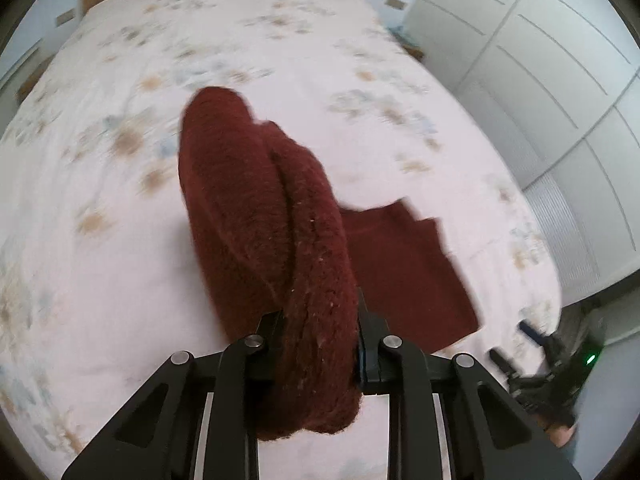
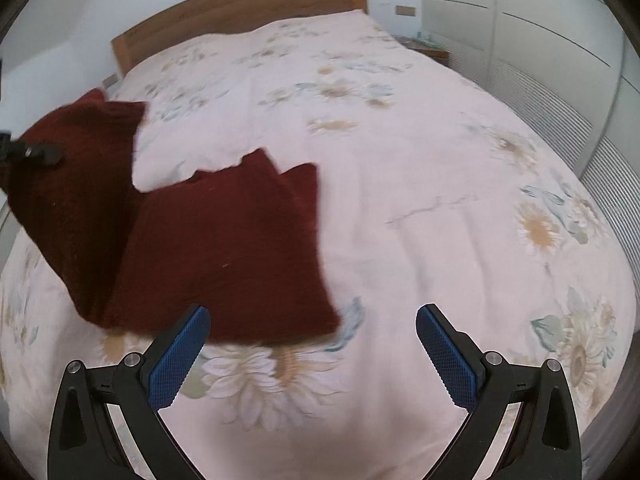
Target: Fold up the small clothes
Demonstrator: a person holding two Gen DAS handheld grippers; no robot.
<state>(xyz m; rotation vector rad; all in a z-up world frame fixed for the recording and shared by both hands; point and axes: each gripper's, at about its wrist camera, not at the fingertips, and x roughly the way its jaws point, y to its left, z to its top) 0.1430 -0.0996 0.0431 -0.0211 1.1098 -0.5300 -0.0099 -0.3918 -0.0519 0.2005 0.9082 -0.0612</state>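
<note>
A: Left gripper [image 1: 318, 334] first — your jaws are closed tight on a thick bunch of the dark red garment [image 1: 256, 208]. Cloth fills the gap completely and spills back over the linkage.

B: And the right gripper [image 2: 312, 354]?

A: Spread wide, nothing between the blue pads [image 2: 180, 360]. It hovers over the bedspread [image 2: 400, 200] near the bed's near edge, just short of the garment's closest hem.

B: Where's the garment overall?

A: Half up, half down. One portion lifts off the bed in your left grip, seen at the far left of the right wrist view [image 2: 76, 200]. The remainder [image 2: 228, 256] lies flat on the bedspread, left of centre, toward the near edge. Layered corners show at its far side.

B: Surroundings?

A: Floral bedspread covers the bed, wooden headboard [image 2: 240, 4] at the far end, white wardrobe doors [image 1: 540, 80] along the right side. Left wrist view is motion-blurred; right gripper shows dimly at its lower right edge [image 1: 560, 368].
</note>
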